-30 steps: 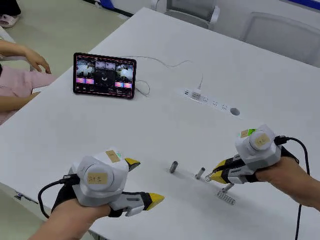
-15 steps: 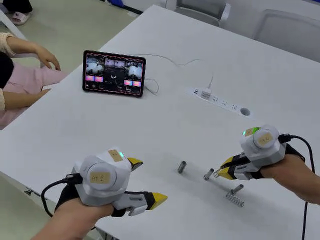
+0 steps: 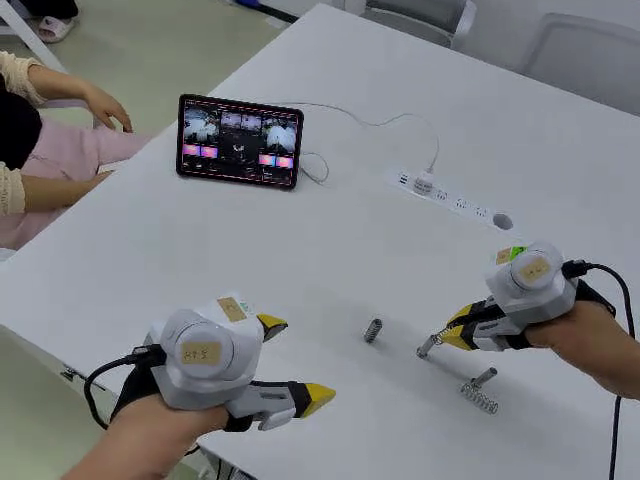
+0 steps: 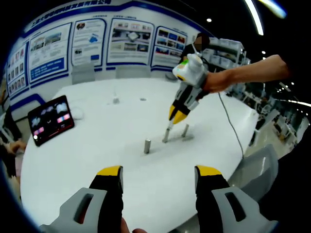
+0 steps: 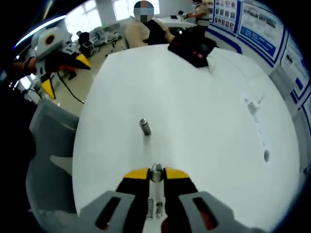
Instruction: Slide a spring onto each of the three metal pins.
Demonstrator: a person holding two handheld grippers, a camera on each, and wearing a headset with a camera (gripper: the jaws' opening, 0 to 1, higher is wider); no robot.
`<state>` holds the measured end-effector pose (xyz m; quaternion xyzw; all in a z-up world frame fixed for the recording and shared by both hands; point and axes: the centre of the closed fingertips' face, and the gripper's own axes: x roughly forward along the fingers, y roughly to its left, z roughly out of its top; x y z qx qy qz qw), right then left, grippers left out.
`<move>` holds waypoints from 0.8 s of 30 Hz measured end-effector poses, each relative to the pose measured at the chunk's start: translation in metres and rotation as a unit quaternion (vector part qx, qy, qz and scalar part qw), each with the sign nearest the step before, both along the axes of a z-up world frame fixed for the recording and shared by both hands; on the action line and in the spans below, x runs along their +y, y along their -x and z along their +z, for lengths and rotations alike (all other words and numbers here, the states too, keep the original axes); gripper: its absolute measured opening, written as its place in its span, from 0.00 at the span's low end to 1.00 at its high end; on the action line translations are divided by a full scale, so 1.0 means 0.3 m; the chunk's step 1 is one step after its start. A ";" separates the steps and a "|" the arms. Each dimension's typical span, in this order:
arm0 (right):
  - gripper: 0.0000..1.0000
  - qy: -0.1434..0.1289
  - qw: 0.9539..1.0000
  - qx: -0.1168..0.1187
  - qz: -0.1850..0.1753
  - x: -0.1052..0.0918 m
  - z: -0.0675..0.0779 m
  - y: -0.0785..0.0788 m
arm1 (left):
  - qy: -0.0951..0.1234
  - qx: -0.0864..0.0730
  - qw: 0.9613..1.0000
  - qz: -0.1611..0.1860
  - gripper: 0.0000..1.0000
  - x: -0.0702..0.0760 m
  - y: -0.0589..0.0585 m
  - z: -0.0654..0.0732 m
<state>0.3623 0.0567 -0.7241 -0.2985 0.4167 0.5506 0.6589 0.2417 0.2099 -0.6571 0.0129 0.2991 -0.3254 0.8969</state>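
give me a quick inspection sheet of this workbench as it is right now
surface: white table, no spills seen
job's things: standing pin, apparently wearing a spring; held pin with a spring on it; third pin next to a loose spring
clutter: tablet, power strip
grippers: left gripper open; right gripper fingers shut on the held pin
cables: white cable from power strip towards tablet; black cable off right gripper
surroundings: seated person, chairs

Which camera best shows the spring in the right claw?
The right gripper view: the spring lies close up between the jaws of the right claw. The head view and left gripper view leave it too small to tell.
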 end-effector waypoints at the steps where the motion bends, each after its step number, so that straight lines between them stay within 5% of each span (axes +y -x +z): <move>1: 0.12 0.000 1.000 0.000 -0.001 0.002 -0.001 -0.004 | -0.001 0.000 1.000 0.000 0.60 0.002 0.001 0.000; 24: 0.12 0.019 1.000 0.009 0.019 0.028 -0.055 -0.005 | 0.001 0.000 1.000 0.014 0.59 0.033 0.008 0.011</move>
